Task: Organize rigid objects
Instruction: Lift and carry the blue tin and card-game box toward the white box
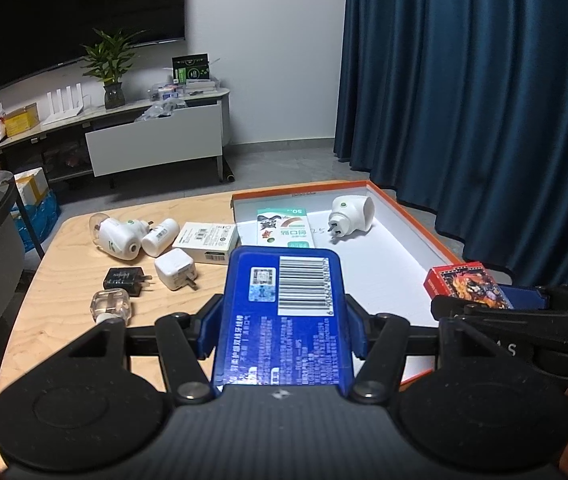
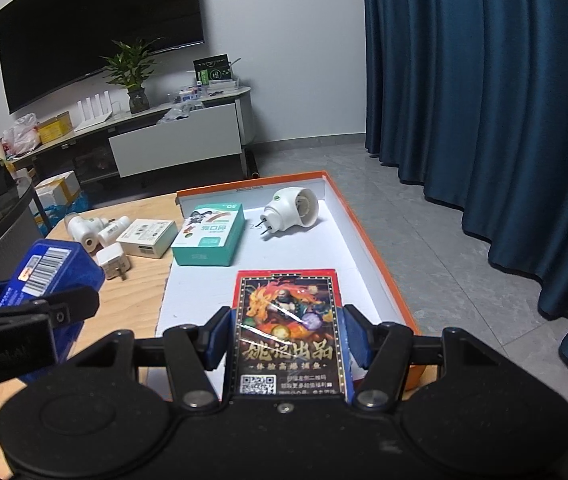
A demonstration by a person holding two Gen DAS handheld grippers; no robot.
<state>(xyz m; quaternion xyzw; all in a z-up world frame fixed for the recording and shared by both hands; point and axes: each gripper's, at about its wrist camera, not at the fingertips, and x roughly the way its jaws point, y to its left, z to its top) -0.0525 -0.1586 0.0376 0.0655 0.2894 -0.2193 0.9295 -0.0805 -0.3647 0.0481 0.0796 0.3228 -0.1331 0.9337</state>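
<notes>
Your left gripper (image 1: 281,320) pinches a blue box (image 1: 284,320) between its pads, barcode face up, held above the near edge of the wooden table (image 1: 63,280). Your right gripper (image 2: 288,336) pinches a red card pack (image 2: 290,328) with a dragon print and clear wrap, held over the orange-rimmed white tray (image 2: 368,240).

Only the left wrist view shows the black plug adapter (image 1: 123,280) and the clear glass bottle (image 1: 109,306) near the left gripper's finger.

Only the right wrist view shows the teal side of the plaster box (image 2: 207,236) and the open round end of the white plug-in vaporizer (image 2: 292,210); both lie in the tray, apart.

On the bare table left of the tray lie a second vaporizer (image 1: 117,236), a small white bottle (image 1: 159,236), a white carton (image 1: 205,242) and a white cube charger (image 1: 175,268), close together.
</notes>
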